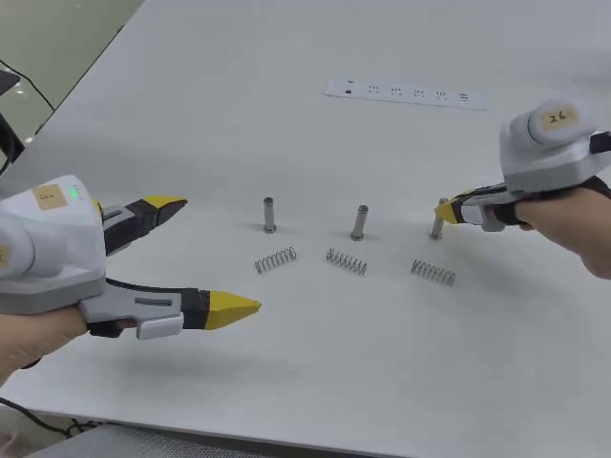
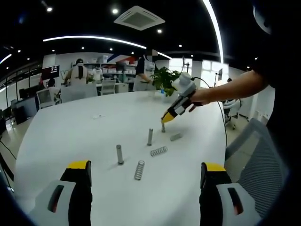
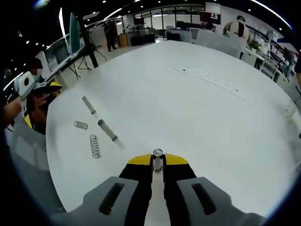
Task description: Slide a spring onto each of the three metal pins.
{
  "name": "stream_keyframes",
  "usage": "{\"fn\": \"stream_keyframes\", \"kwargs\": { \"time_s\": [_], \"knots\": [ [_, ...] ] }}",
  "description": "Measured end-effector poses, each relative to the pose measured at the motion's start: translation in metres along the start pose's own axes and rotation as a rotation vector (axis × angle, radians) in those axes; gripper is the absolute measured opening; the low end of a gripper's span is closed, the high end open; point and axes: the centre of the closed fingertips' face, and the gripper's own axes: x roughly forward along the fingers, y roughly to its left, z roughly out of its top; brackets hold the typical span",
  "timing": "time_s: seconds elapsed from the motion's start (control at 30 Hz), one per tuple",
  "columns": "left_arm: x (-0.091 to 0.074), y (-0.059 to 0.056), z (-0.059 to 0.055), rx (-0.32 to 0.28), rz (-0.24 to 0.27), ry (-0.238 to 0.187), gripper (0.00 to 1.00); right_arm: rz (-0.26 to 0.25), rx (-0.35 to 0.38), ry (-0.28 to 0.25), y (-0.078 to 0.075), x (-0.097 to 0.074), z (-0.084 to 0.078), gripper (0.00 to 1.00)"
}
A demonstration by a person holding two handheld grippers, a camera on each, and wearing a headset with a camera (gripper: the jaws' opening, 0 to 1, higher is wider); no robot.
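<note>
Near the desk's front-left edge, the left gripper hangs with jaws spread wide, holding nothing. Mid-desk, 3 pins stand upright in a row: left pin, middle pin, right pin. 1 spring lies flat just in front of each: left spring, middle spring, right spring. At the row's right end, the right gripper is clamped on the right pin near its top. Step judged: 0 springs fitted, 1 pin being steadied. The next move probably calls for pinching a spring, turning it upright and aligning its bore over a free pin tip.
</note>
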Motion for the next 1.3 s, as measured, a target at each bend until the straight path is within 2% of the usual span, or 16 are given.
{"fn": "stream_keyframes", "kwargs": {
  "time_s": [0.77, 1.13, 1.3],
  "knots": [
    [-0.001, -0.001, 0.000, -0.002, 0.000, -0.002, 0.94, -0.011, -0.075, 0.012, 0.010, -0.010, -0.010, 0.06],
    [-0.002, 0.004, -0.003, -0.010, 0.013, 0.001, 0.95, -0.003, -0.082, 0.010, 0.013, -0.011, -0.010, 0.06],
    [-0.002, 0.004, -0.004, -0.016, 0.016, 0.001, 0.96, 0.006, -0.070, -0.007, 0.014, -0.012, -0.007, 0.08]
  ]
}}
